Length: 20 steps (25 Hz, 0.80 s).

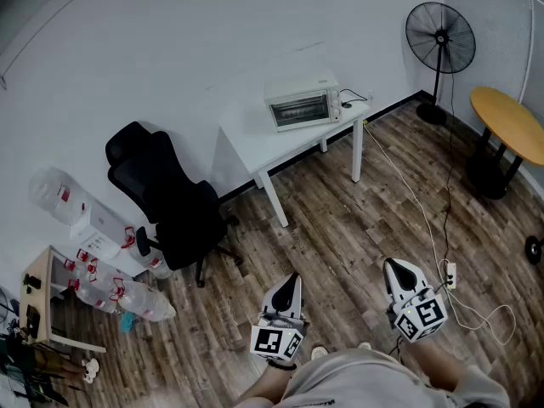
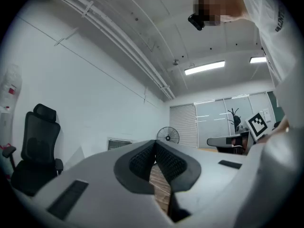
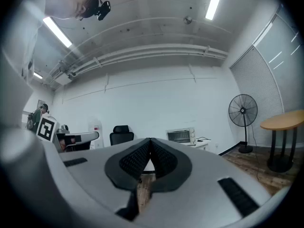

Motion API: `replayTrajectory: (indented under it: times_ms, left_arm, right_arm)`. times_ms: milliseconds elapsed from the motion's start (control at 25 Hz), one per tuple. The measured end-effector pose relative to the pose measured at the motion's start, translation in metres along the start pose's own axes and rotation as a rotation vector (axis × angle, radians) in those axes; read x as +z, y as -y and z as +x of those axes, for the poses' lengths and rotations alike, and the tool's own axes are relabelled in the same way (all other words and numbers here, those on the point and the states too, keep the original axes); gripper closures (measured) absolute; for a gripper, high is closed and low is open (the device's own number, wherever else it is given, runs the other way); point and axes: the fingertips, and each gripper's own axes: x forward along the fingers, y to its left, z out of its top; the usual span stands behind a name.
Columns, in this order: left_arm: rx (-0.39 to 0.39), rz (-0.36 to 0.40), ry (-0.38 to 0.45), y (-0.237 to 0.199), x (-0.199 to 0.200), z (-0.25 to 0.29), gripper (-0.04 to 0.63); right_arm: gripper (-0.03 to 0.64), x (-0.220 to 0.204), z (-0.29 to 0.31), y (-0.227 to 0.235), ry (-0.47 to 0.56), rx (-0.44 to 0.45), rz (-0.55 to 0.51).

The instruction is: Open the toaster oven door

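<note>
A white toaster oven point(image 1: 303, 104) with its glass door closed stands on a white table point(image 1: 255, 143) against the far wall. It also shows small in the right gripper view, the toaster oven point(image 3: 181, 135) beyond the jaws. My left gripper point(image 1: 294, 279) and right gripper point(image 1: 394, 267) are held low near the person's body, far from the oven, both pointing toward it. Each one is shut with nothing between its pads. In the left gripper view the left gripper point(image 2: 155, 145) tips meet, and in the right gripper view the right gripper point(image 3: 150, 141) tips meet too.
A black office chair point(image 1: 166, 198) stands left of the table. A standing fan point(image 1: 439, 41) and a round wooden table point(image 1: 510, 126) are at the right. A white cable point(image 1: 425, 219) runs over the wood floor to a power strip point(image 1: 450, 274). Water bottles point(image 1: 119, 291) lie at the left.
</note>
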Motion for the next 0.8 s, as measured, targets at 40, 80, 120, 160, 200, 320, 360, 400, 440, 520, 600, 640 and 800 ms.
replayTrajectory:
  times_ms: [40, 80, 120, 160, 200, 320, 360, 400, 440, 520, 600, 640, 800]
  left_arm:
    - [-0.001, 0.000, 0.001, 0.000, 0.001, 0.001, 0.588]
    - [-0.003, 0.000, 0.001, 0.000, 0.002, 0.003, 0.588]
    - [-0.006, 0.000, 0.002, 0.000, 0.002, 0.003, 0.588]
    - [-0.010, 0.002, 0.003, -0.001, 0.002, 0.003, 0.588]
    - [-0.012, 0.002, 0.004, -0.001, 0.001, 0.002, 0.588]
    - [-0.006, -0.005, 0.000, -0.004, 0.002, -0.001, 0.588]
    - [-0.005, -0.008, 0.000, -0.005, 0.002, -0.002, 0.588]
    - [-0.005, -0.011, 0.001, -0.007, 0.002, -0.002, 0.588]
    - [-0.006, -0.013, 0.002, -0.008, 0.002, -0.003, 0.588]
    - [-0.011, -0.015, 0.006, -0.010, 0.003, -0.005, 0.588]
    - [-0.017, -0.017, 0.008, -0.012, 0.003, -0.007, 0.588]
    - [-0.019, -0.018, 0.008, -0.014, 0.003, -0.009, 0.588]
    - [-0.024, -0.029, 0.006, -0.029, 0.003, -0.017, 0.588]
  right_arm:
    - [0.600, 0.001, 0.001, 0.001, 0.000, -0.003, 0.002]
    - [0.600, 0.001, 0.001, 0.002, 0.000, -0.005, 0.004]
    - [0.600, 0.001, 0.002, 0.002, 0.001, -0.007, 0.004]
    - [0.600, 0.001, 0.002, 0.002, 0.001, -0.008, 0.004]
    - [0.600, 0.001, 0.003, 0.001, 0.000, -0.009, 0.004]
    - [0.600, 0.000, 0.003, -0.003, -0.006, -0.012, 0.006]
    - [0.600, 0.000, 0.003, -0.005, -0.004, -0.010, 0.011]
    - [0.600, 0.000, 0.003, -0.006, 0.001, -0.006, 0.019]
    - [0.600, 0.001, 0.004, -0.008, 0.009, -0.001, 0.027]
    - [0.600, 0.001, 0.005, -0.011, 0.015, 0.001, 0.034]
    - [0.600, 0.000, 0.007, -0.014, 0.008, -0.005, 0.029]
    - [0.600, -0.001, 0.009, -0.016, 0.005, -0.008, 0.026]
    - [0.600, -0.002, 0.018, -0.027, 0.000, -0.028, 0.017]
